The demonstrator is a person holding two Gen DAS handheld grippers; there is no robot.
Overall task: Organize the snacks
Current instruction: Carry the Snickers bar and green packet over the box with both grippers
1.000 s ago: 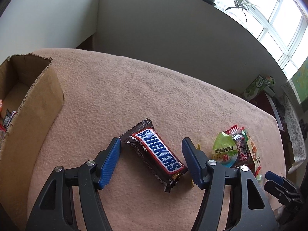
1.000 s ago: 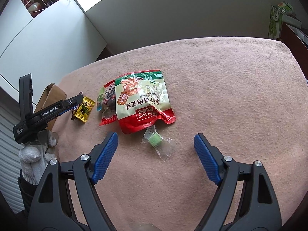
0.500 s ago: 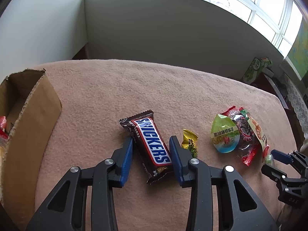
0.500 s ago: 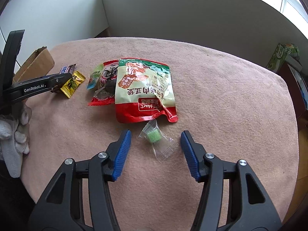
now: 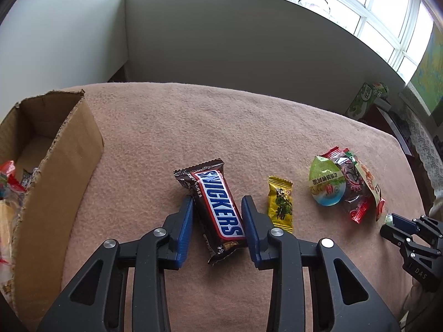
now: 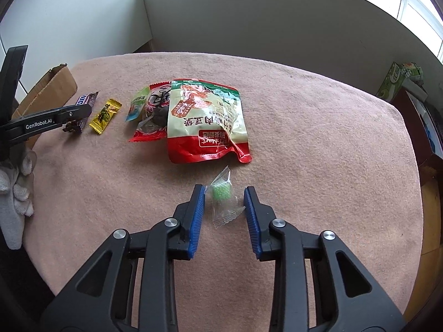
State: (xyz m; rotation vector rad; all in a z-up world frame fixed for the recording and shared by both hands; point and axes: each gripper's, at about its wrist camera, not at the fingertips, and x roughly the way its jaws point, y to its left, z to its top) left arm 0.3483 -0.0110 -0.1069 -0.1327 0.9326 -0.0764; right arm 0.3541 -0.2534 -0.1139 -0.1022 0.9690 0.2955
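A Snickers bar (image 5: 218, 204) lies on the pink blanket (image 5: 221, 127), and my left gripper (image 5: 217, 202) is closing on it, blue pads touching both long sides of the wrapper. In the right wrist view the same gripper (image 6: 83, 110) shows at the left over the bar (image 6: 87, 99). My right gripper (image 6: 224, 188) is closing around a small green candy in a clear wrapper (image 6: 221, 193); the pads stand just off the candy, brushing only the wrapper's edges. An open cardboard box (image 5: 55, 182) holding some snacks stands at the left.
A yellow candy (image 5: 280, 202) lies just right of the bar. Further right sit a green jelly cup (image 5: 326, 185), a dark plum pack (image 5: 354, 188) and a large red pouch (image 6: 205, 121). A gloved hand (image 6: 13, 193) holds the left gripper. The table's edge curves along the right.
Both grippers' jaws have narrowed from wide open. The left pads came in onto the Snickers bar; the right pads closed in beside the green candy. Both hands shifted slightly and rolled.
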